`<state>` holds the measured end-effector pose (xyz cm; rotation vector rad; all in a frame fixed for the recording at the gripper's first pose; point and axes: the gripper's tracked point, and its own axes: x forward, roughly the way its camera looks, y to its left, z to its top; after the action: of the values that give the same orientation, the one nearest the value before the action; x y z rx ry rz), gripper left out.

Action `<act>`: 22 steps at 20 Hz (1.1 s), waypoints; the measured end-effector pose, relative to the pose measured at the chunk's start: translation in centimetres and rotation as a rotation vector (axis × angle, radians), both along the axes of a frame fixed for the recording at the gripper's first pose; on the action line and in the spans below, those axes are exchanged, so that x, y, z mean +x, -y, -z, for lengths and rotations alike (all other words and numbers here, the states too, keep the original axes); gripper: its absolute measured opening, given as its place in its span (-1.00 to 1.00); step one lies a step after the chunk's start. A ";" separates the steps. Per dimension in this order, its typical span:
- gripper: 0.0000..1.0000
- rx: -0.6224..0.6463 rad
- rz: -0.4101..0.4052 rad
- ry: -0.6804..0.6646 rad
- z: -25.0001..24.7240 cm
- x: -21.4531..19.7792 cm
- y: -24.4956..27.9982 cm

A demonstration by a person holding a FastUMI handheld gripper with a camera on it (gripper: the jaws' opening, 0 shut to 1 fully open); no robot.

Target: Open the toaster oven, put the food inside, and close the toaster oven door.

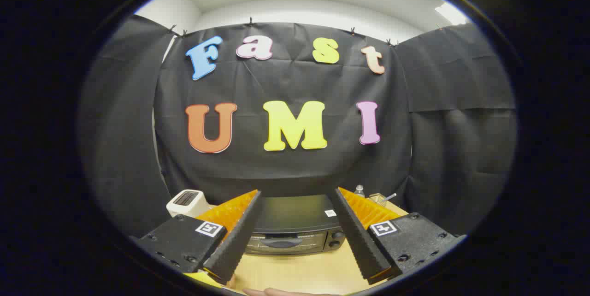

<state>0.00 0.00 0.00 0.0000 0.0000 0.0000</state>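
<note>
The hand-held gripper (pixel 295 194) was spread wide and held nothing, raised above the counter (pixel 299 270), probably lined up for the door. The toaster oven (pixel 295 229) sat shut just beyond its fingers, a white toaster (pixel 186 202) beside it.

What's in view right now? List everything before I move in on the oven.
toaster oven: one, black, door closed, on the table beyond and between the fingers.
pop-up toaster: one, white, beside the oven, past one finger.
bottle: one, clear, behind the oven's far corner.
small container: one, clear, something sticking out of it, next to the bottle.
table: one, light wood.
booth wall: black cloth, behind everything.
hand: one, partly seen low on the table, below the fingers.
tongs: one pair, open, holding nothing.
</note>
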 end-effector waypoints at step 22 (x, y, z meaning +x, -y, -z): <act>1.00 -0.066 -0.103 -0.190 10.7 7.3 -2.8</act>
<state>7.28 2.79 -10.66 -0.0661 0.1899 0.1032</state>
